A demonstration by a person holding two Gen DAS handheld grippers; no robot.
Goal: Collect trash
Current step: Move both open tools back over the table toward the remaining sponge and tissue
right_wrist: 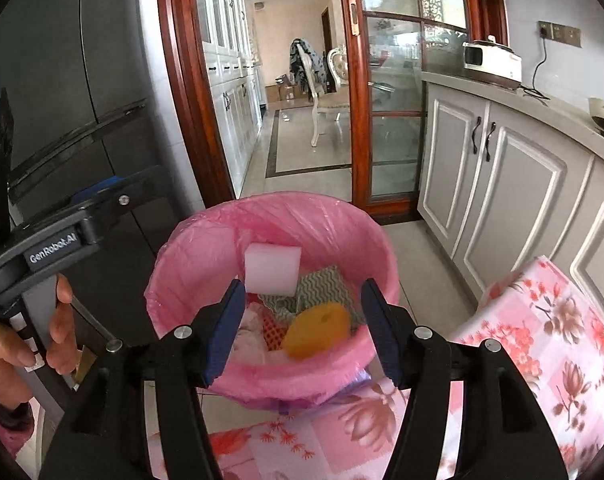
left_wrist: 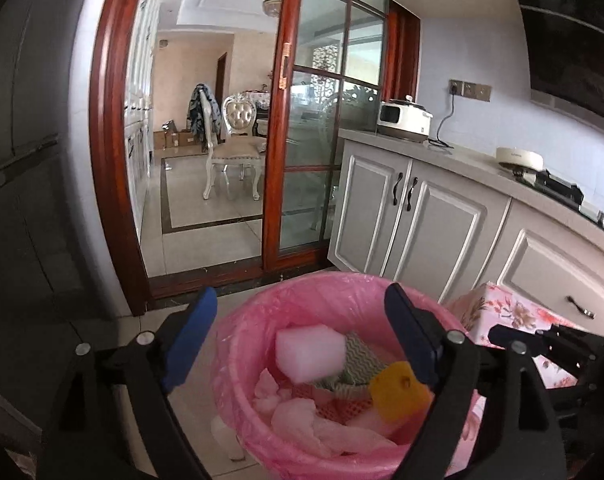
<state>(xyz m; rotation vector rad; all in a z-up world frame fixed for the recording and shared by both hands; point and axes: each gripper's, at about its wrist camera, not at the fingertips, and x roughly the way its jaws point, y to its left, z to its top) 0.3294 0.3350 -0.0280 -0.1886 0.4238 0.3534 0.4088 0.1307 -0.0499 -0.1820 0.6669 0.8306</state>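
Pink-lined bin [right_wrist: 322, 216] on floor beside floral desk [right_wrist: 542, 340] | white foam block [right_wrist: 272, 274] and orange piece [right_wrist: 318, 336] dropping in, blurred | left claw [left_wrist: 302, 340] apart, empty | right claw [right_wrist: 302, 328] apart, empty, above bin for release

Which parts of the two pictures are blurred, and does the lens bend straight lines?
Left wrist view: white foam block and yellow piece over the pink-lined bin are smeared; red door frame bows strongly. Right wrist view: the same block and yellow piece look soft; cabinet doors curve.
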